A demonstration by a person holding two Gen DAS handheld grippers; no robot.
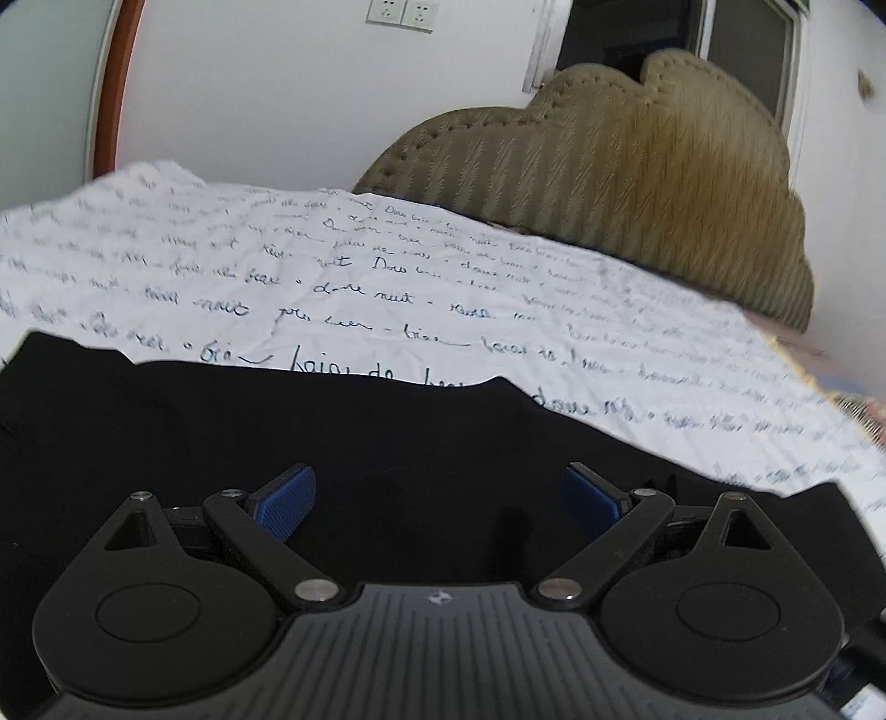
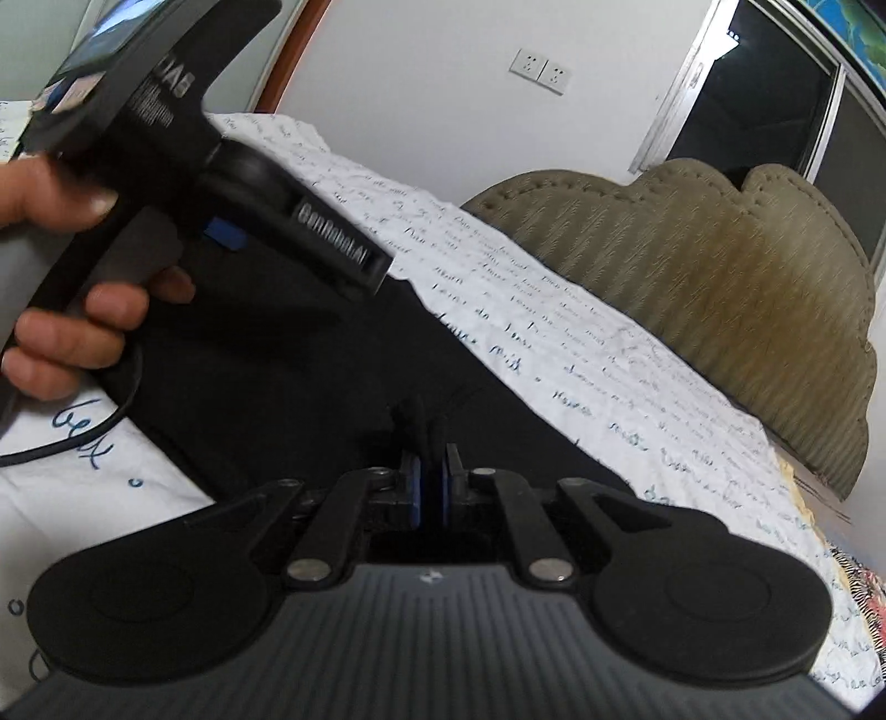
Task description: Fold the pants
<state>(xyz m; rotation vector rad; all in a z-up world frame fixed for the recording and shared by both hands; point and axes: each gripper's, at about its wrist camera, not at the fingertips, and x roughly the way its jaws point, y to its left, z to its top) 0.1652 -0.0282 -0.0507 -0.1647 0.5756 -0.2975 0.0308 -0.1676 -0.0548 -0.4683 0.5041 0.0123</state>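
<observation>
Black pants lie flat on a white bed sheet printed with blue handwriting. My left gripper is open just above the pants, its blue pads wide apart with nothing between them. In the right wrist view the pants stretch across the sheet. My right gripper is shut on a pinched fold of the black pants fabric that stands up between the pads. The left gripper's body, held by a hand, hovers over the pants at upper left.
An olive upholstered headboard stands at the far side of the bed against a white wall with sockets. A dark window is behind it. A patterned cloth edge shows at the right bed edge.
</observation>
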